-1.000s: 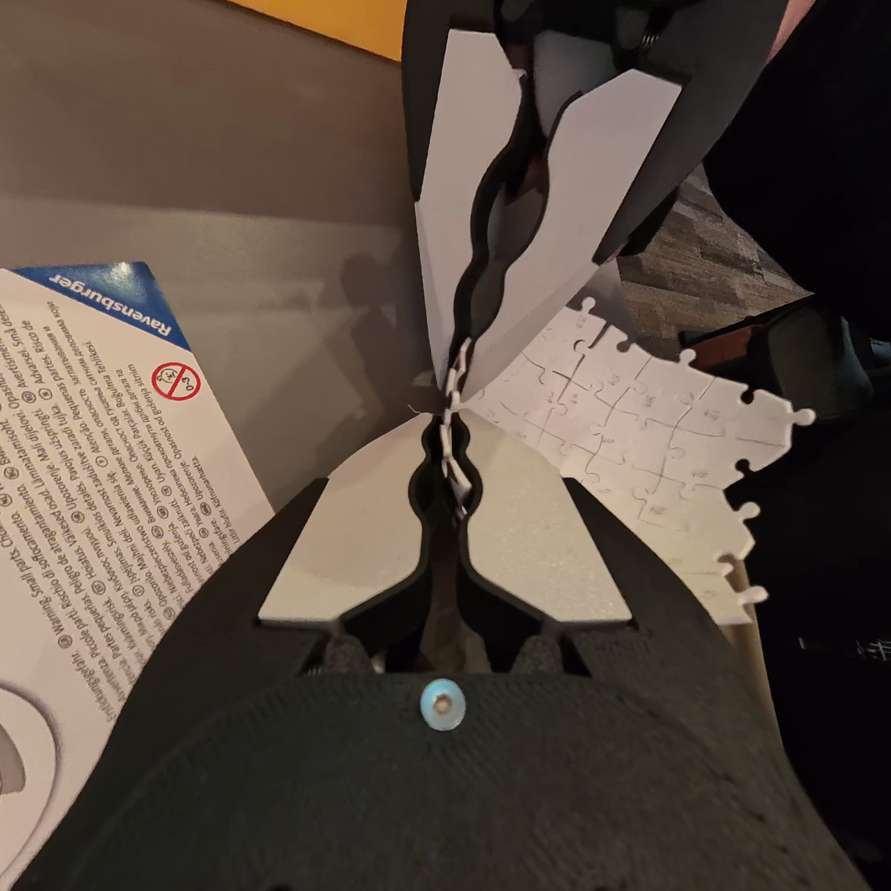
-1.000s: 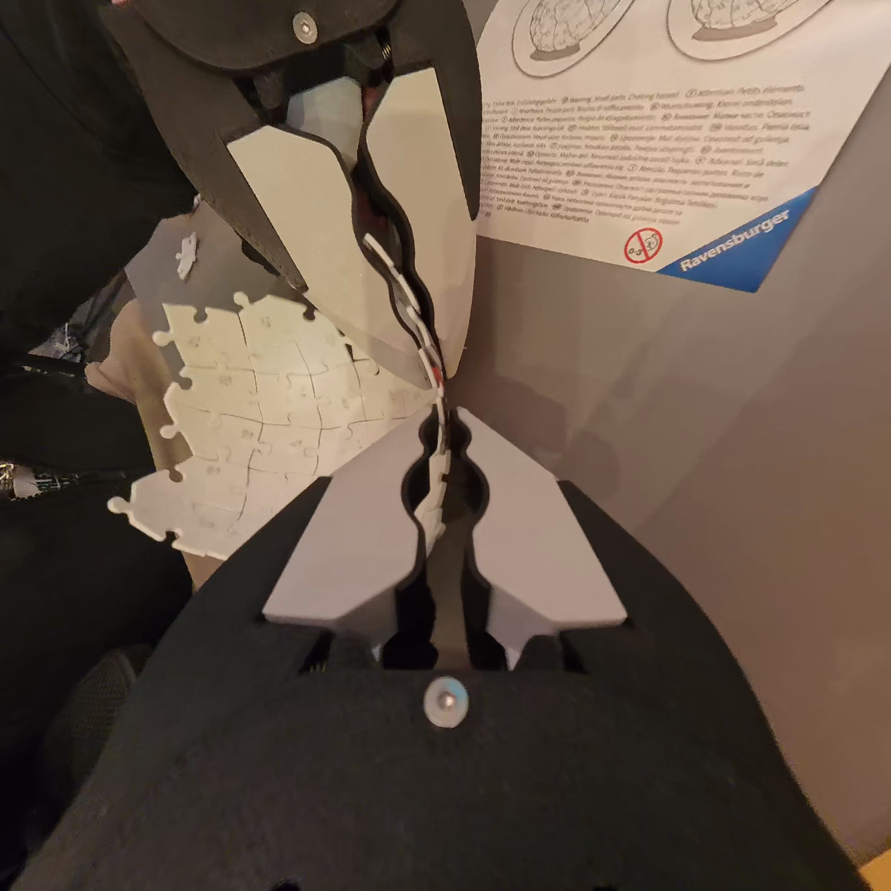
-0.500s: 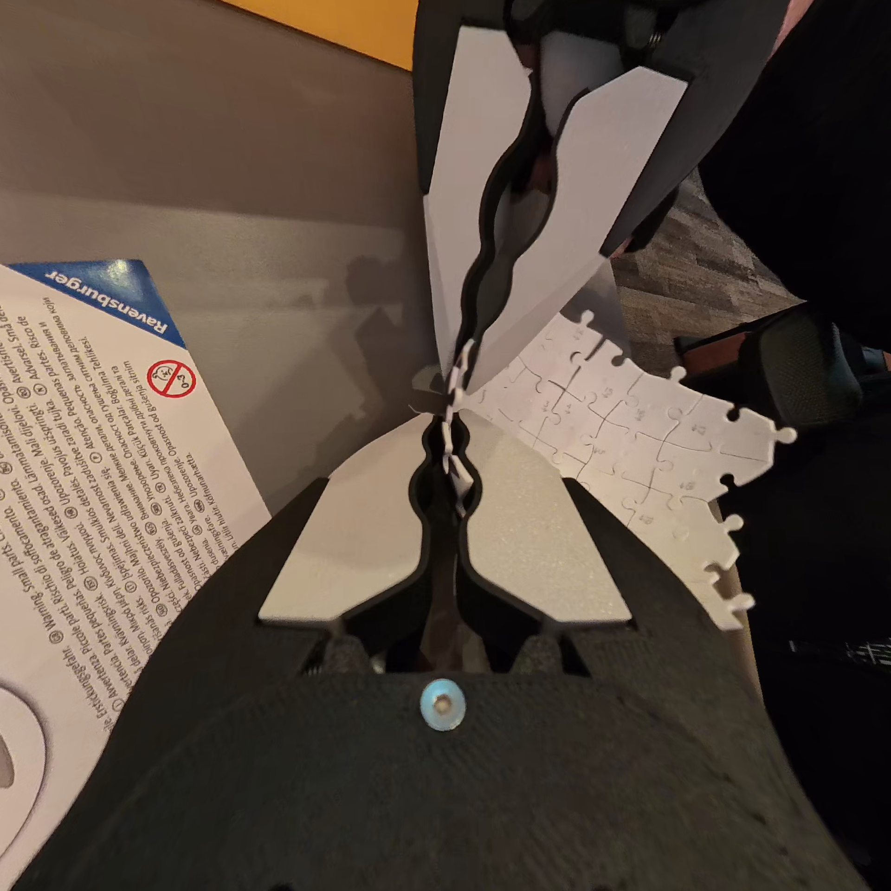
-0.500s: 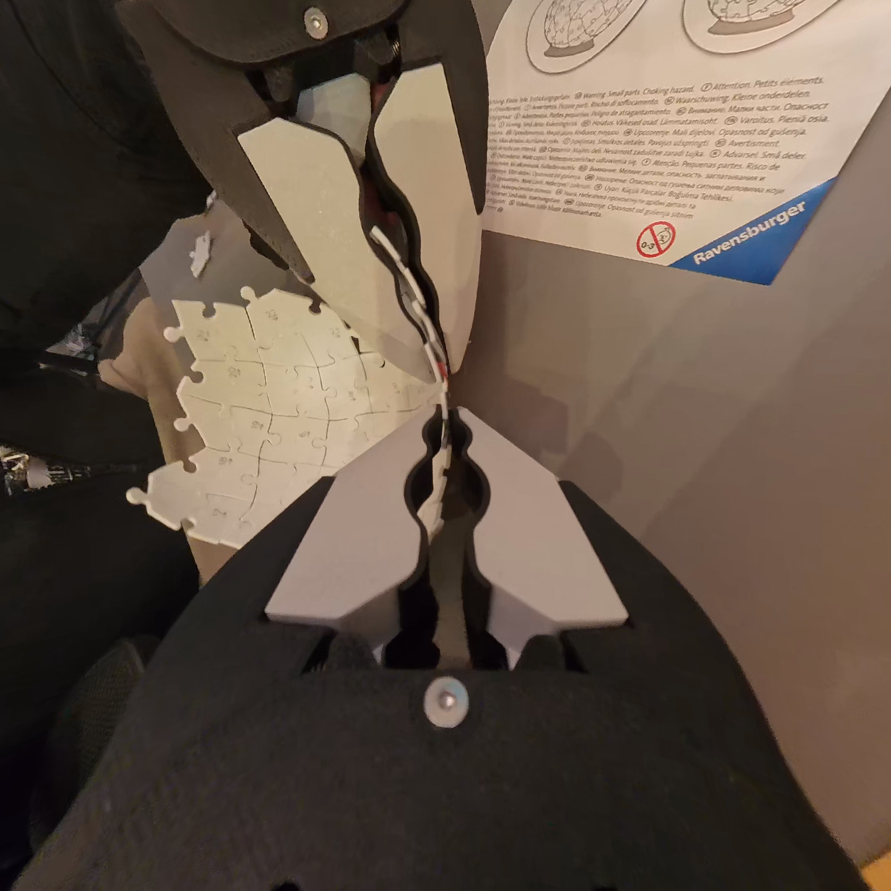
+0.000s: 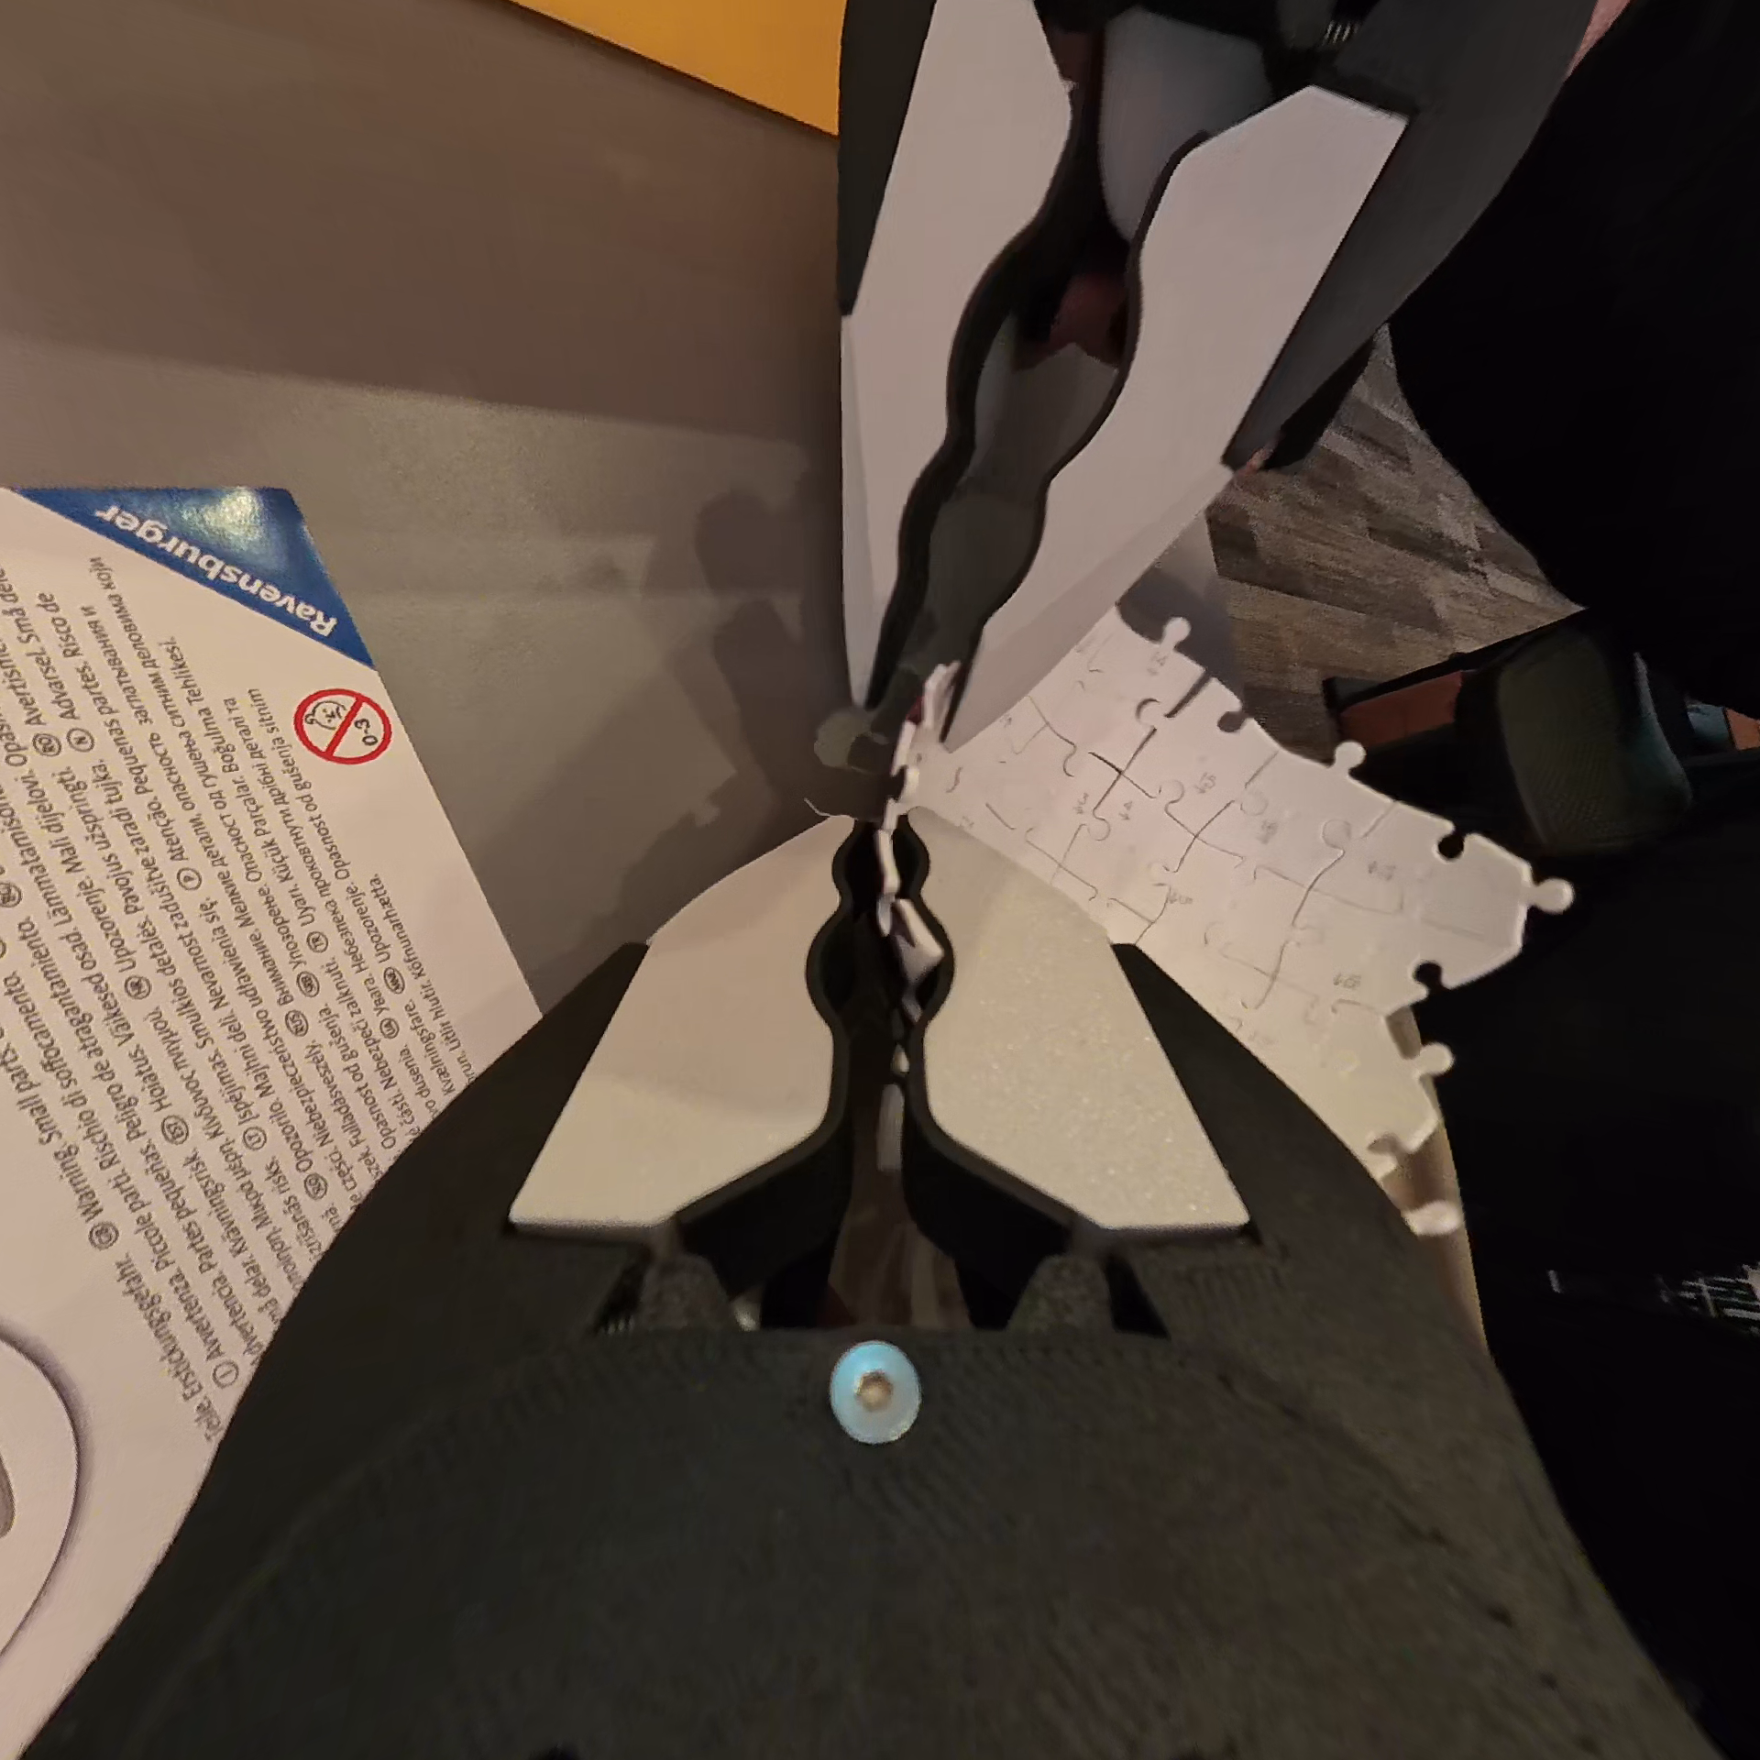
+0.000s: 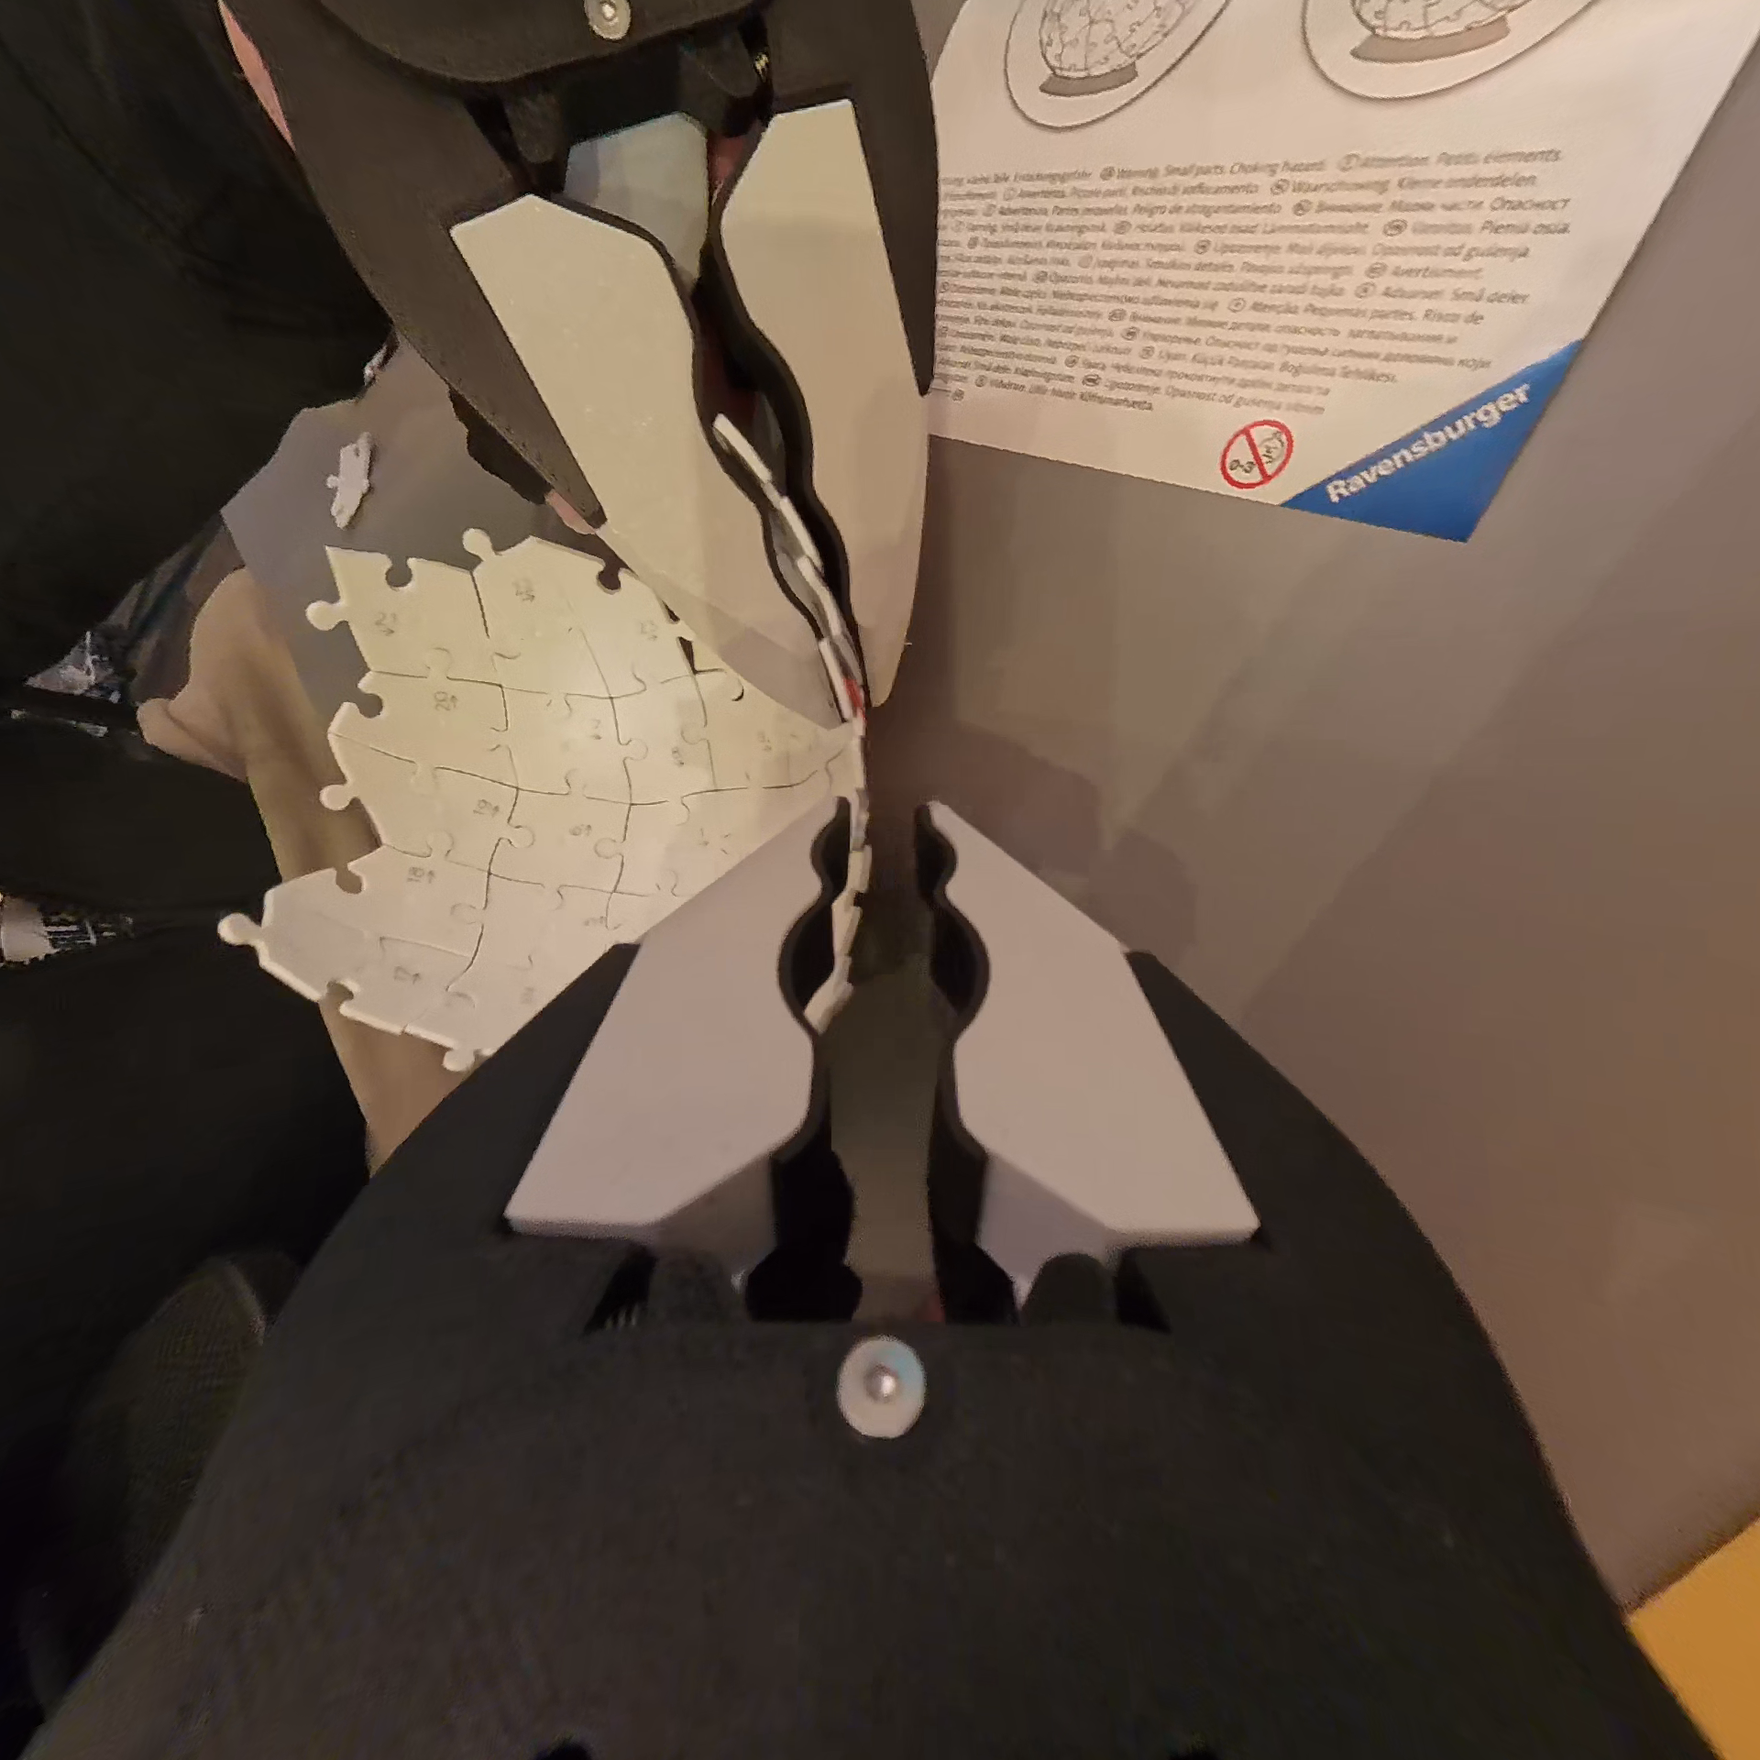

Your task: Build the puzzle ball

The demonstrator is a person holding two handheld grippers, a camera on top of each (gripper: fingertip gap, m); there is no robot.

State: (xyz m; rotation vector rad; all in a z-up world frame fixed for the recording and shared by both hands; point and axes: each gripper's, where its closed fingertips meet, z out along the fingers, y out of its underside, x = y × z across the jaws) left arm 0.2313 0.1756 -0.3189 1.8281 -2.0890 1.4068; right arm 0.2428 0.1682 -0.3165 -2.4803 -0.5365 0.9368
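- Between the fingers of the left gripper (image 5: 886,838), the edge of the curved puzzle sheet (image 5: 1238,857) is clamped, the jaws closed down to the thickness of the pieces.
- Off this gripper's right side the sheet fans out, its white, numbered back showing and its knobbed rim free in the air.
- Straight ahead, tip to tip with it, the right gripper (image 6: 881,824) stands with a narrow gap between its jaws; the sheet's edge (image 6: 533,762) lies against its left finger only.
- To the left gripper's left, an instruction leaflet (image 5: 162,905) lies flat on the grey table (image 5: 476,381).
- Beyond the sheet in the right wrist view, a loose puzzle piece (image 6: 348,476) lies on the table.
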